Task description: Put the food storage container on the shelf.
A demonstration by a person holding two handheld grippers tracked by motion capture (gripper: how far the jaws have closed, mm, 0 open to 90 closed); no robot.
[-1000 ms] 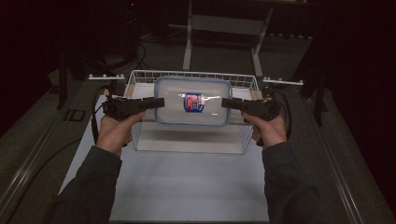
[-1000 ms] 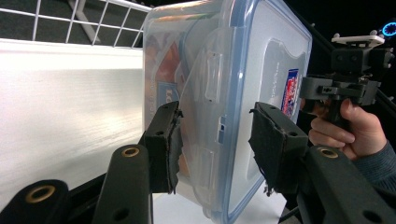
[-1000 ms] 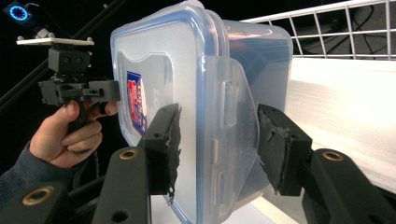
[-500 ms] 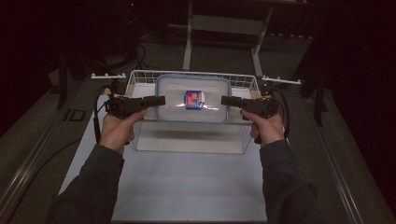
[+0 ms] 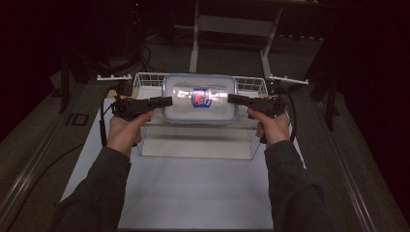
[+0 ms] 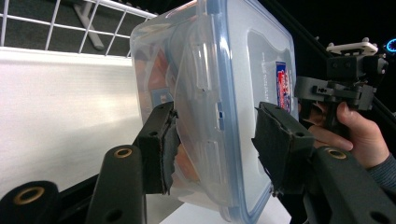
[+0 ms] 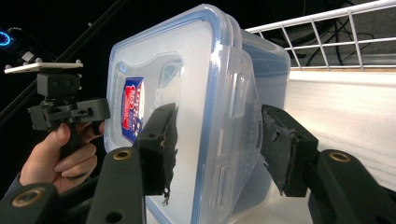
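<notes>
Overhead inspection, high view: clear plastic food container (image 5: 199, 98) with a blue-rimmed snap lid and a red-and-blue label (image 5: 199, 97) is held level over a white wire basket (image 5: 145, 79) that stands on a white table (image 5: 193, 193). Left gripper (image 5: 164, 101) meets the container's left end and right gripper (image 5: 233, 99) meets its right end; a hand (image 5: 126, 131) and a hand (image 5: 270, 126) grasp the pistol grips, dark sleeves entering from below. A clear-walled box (image 5: 193, 140) sits under the basket front. Beyond the basket stand pale metal frame legs (image 5: 196, 43) on dark floor; a black cable (image 5: 102, 125) loops beside the left hand.

Left gripper view: the jaws stand fairly wide, one on either side of the container's end. The near pad touches the translucent wall; the far pad sits just off the lid side, and contact there cannot be confirmed. Basket wire (image 6: 70, 23) and a white surface lie behind. The other gripper (image 6: 345, 88), in its hand, shows beyond the lid.

Right gripper view: the jaws stand wide around the container's (image 7: 201, 116) opposite end, one pad against the lid face, the other close to the wall with a narrow gap visible. Basket wire (image 7: 336, 32) crosses at upper right; the other gripper (image 7: 60, 109) shows at far left.
</notes>
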